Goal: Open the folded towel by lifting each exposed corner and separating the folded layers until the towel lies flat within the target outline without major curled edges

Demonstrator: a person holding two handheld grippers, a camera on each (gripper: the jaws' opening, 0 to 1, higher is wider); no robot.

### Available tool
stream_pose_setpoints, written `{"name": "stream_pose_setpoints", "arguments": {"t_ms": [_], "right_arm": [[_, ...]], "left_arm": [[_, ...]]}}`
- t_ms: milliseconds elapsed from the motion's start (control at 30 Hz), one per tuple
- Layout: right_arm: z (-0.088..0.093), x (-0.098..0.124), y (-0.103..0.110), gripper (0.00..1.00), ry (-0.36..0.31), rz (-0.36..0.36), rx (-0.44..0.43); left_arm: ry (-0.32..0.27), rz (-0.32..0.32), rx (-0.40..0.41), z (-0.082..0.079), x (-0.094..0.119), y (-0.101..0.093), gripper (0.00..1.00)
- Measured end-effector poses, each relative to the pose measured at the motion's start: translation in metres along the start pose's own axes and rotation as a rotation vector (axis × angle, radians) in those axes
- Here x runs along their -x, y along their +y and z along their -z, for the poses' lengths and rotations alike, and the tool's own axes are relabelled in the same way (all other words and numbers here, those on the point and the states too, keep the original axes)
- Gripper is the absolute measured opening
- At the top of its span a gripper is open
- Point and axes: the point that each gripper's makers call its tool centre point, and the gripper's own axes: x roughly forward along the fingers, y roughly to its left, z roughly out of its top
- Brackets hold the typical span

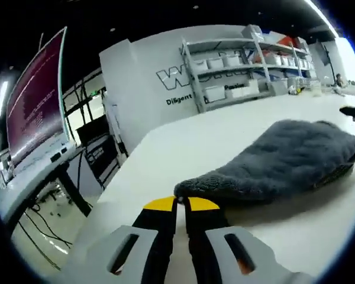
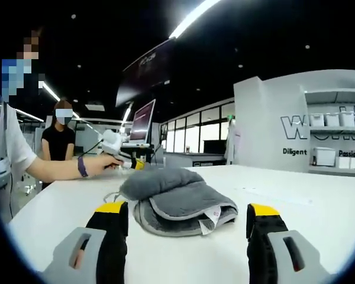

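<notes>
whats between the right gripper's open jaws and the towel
Only bare white table, as the right gripper view shows: the right gripper stands open just short of the folded grey towel, whose white tag faces it.

Grey plush microfibre towel (image 2: 176,200), with a stitched border and a small white care label at its edge. Folded in bunched layers, top layer humped, one corner raised at the left. Lies on white worktop (image 2: 319,219).

A lab or workshop hall: ahead of the tongs stand metal shelves (image 1: 248,62) stacked with white bins (image 1: 215,93), a lettered partition wall (image 1: 148,83), a monitor (image 1: 36,106) off left, and ceiling strip lights (image 2: 192,18) overhead.
</notes>
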Motion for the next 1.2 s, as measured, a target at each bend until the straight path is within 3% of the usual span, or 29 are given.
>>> {"name": "stream_pose_setpoints", "arguments": {"t_ms": [100, 167, 333, 367, 400, 433, 467, 600, 700, 833, 933, 1067, 1200], "right_arm": [[0.0, 0.0, 0.0, 0.83, -0.001, 0.0, -0.001], [0.0, 0.0, 0.0, 0.83, 0.0, 0.0, -0.001], [0.0, -0.001, -0.001, 0.83, -0.002, 0.001, -0.002], [0.0, -0.001, -0.001, 0.83, -0.002, 0.001, -0.003], [0.0, -0.001, -0.001, 0.83, -0.001, 0.001, -0.002], [0.0, -0.001, -0.001, 0.83, -0.001, 0.001, -0.002], [0.0, -0.001, -0.001, 0.83, -0.001, 0.002, -0.002], [0.0, -0.001, -0.001, 0.83, -0.002, 0.001, -0.003], [0.0, -0.001, 0.0, 0.83, -0.001, 0.001, -0.002], [0.001, -0.002, 0.001, 0.83, 0.0, -0.001, -0.002], [0.001, -0.002, 0.002, 0.83, 0.0, -0.002, -0.002], [0.001, -0.002, 0.002, 0.83, 0.0, -0.003, -0.002], [0.001, -0.003, 0.002, 0.83, 0.001, -0.005, -0.001]], "left_arm": [[-0.106, 0.024, 0.058, -0.025, 0.01, 0.0, 0.07], [-0.163, 0.005, 0.076, -0.039, 0.016, 0.005, 0.07], [-0.219, -0.033, 0.027, -0.052, 0.025, 0.009, 0.07], [-0.306, 0.027, 0.033, -0.067, 0.028, 0.0, 0.07], [-0.364, 0.075, 0.033, -0.078, 0.032, -0.009, 0.07], [-0.38, 0.092, 0.028, -0.081, 0.034, -0.012, 0.08], [-0.455, 0.17, -0.003, -0.095, 0.04, -0.029, 0.1], [-0.572, 0.335, -0.042, -0.115, 0.053, -0.068, 0.22], [-0.577, 0.448, -0.012, -0.116, 0.053, -0.088, 0.33], [-0.544, 0.496, -0.02, -0.11, 0.048, -0.099, 0.42], [-0.525, 0.557, 0.004, -0.107, 0.048, -0.111, 0.57], [-0.512, 0.612, -0.007, -0.103, 0.049, -0.125, 0.67], [-0.494, 0.634, -0.012, -0.1, 0.049, -0.138, 0.81]]}}
